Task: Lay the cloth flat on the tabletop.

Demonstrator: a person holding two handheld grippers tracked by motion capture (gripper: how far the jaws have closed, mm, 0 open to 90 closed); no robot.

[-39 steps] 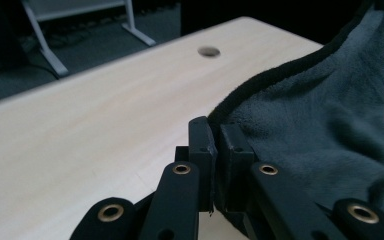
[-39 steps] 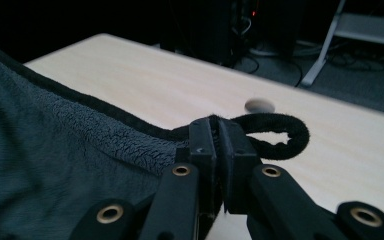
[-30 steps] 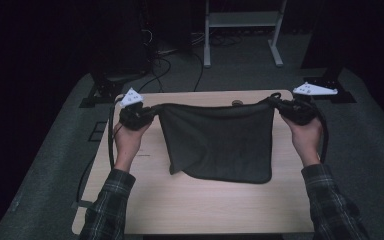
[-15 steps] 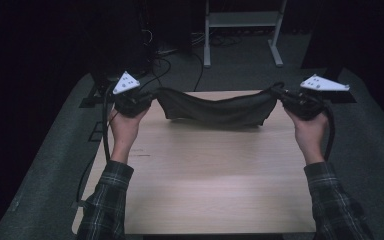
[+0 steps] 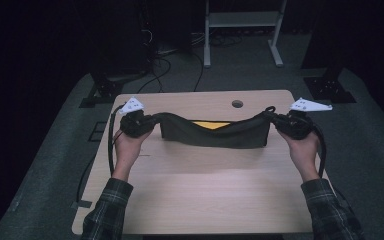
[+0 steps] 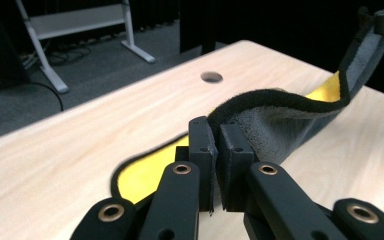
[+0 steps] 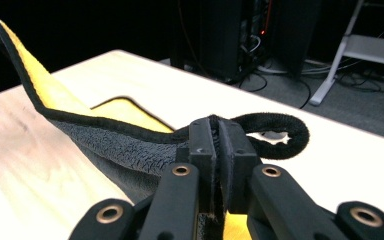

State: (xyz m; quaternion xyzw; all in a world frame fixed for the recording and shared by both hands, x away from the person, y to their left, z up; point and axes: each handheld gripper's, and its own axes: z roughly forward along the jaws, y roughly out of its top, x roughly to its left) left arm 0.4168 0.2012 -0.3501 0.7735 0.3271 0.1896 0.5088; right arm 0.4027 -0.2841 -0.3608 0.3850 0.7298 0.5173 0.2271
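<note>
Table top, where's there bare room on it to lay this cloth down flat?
The widest bare stretch of the table lies on the near side of the cloth, between the two forearms. A narrower strip runs beyond the cloth around the round hole. The middle band is taken: the left gripper and right gripper hold the cloth across it.

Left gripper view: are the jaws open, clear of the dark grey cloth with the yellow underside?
No, the left gripper has its jaws shut on the black-hemmed edge of the dark grey cloth.
</note>
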